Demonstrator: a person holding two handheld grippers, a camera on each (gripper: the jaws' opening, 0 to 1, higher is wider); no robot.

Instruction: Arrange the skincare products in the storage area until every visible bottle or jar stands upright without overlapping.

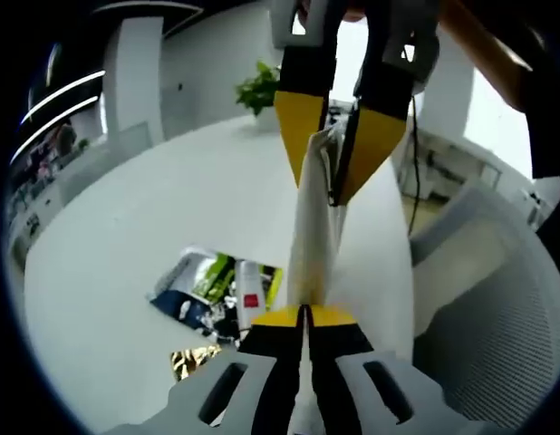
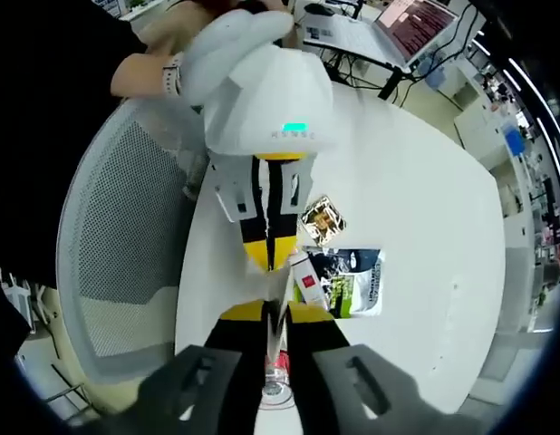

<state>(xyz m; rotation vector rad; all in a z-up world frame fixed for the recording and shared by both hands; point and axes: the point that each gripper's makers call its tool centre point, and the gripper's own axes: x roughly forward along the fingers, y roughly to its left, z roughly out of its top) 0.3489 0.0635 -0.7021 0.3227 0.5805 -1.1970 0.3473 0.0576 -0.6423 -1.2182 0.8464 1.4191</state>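
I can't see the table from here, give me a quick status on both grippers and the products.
Left gripper and right gripper both shut on a white tube, held between them. Other packets lie flat on the white table. Nothing blocking.

A long white tube [image 1: 312,231] hangs above the white table [image 1: 126,227], pinched at both ends. The left gripper [image 1: 304,317] is closed on one end and the right gripper [image 1: 333,168] on the other. In the right gripper view the tube [image 2: 278,304] runs between the two pairs of yellow-tipped jaws. Below it on the table lies a white bottle with a red label [image 1: 250,294], flat on its side, overlapping a glossy dark sachet [image 1: 194,285]. A small gold packet [image 2: 322,218] lies just beside them.
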